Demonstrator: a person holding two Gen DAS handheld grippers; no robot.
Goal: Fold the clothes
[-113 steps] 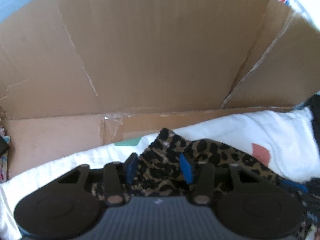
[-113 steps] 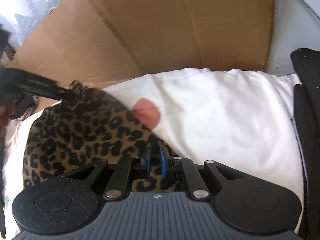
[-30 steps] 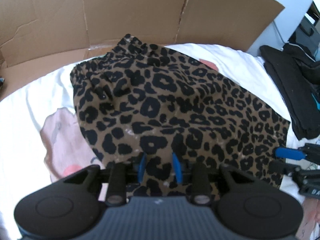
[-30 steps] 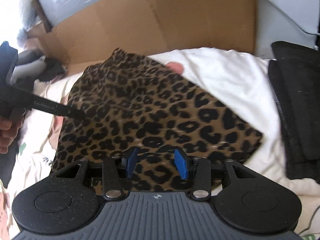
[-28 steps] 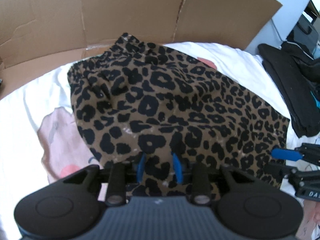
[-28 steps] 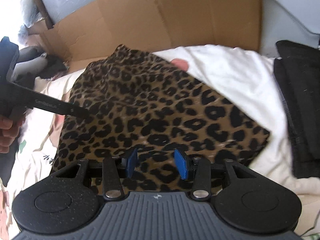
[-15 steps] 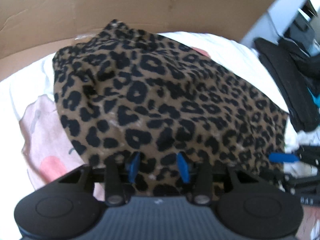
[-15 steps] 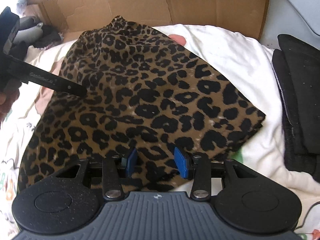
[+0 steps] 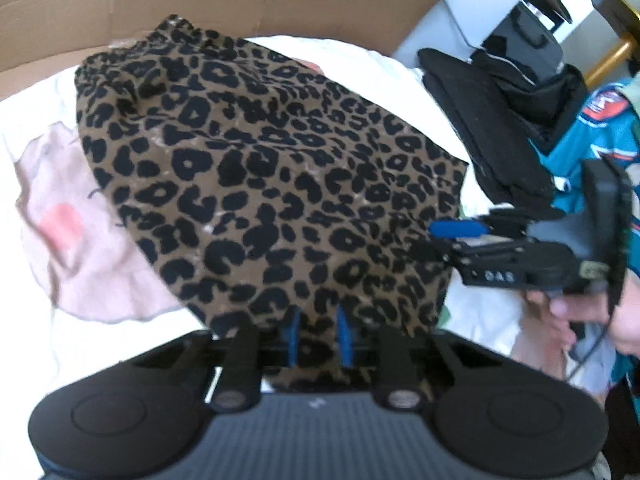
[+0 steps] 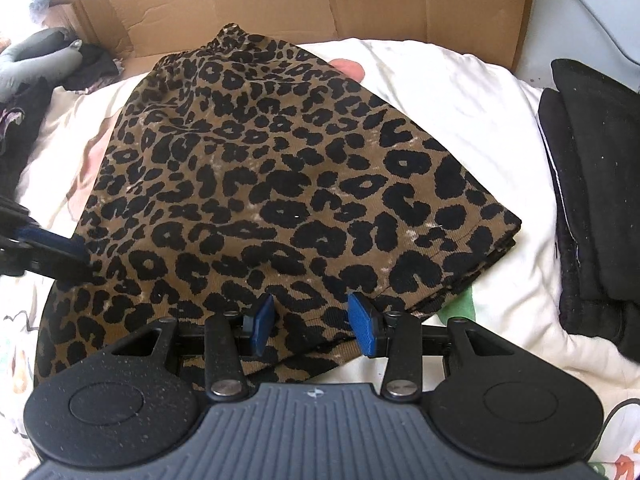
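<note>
The left wrist view is motion-blurred, so the near hem of the leopard-print garment (image 9: 272, 184) is hard to read where it passes between the fingers of the left gripper (image 9: 319, 336). That gripper's jaws are closing with the cloth between them; whether the pads already press on it cannot be told. In the right wrist view the near hem drops out of sight behind the right gripper (image 10: 316, 326), whose blue pads (image 10: 362, 330) stand apart with cloth between them and no visible pinch.

The garment lies folded on the white patterned bedding (image 10: 460, 112), its far end against the cardboard panel (image 10: 360, 4). Its right edge shows stacked layers, apart from the black folded clothes (image 10: 596, 184), with a strip of bare bedding between. Bedding is also open to the left of the garment. A person's hand (image 9: 576, 312) holds the right gripper's handle; the teal jersey (image 9: 592, 144) behind it is cut off at the frame edge.
</note>
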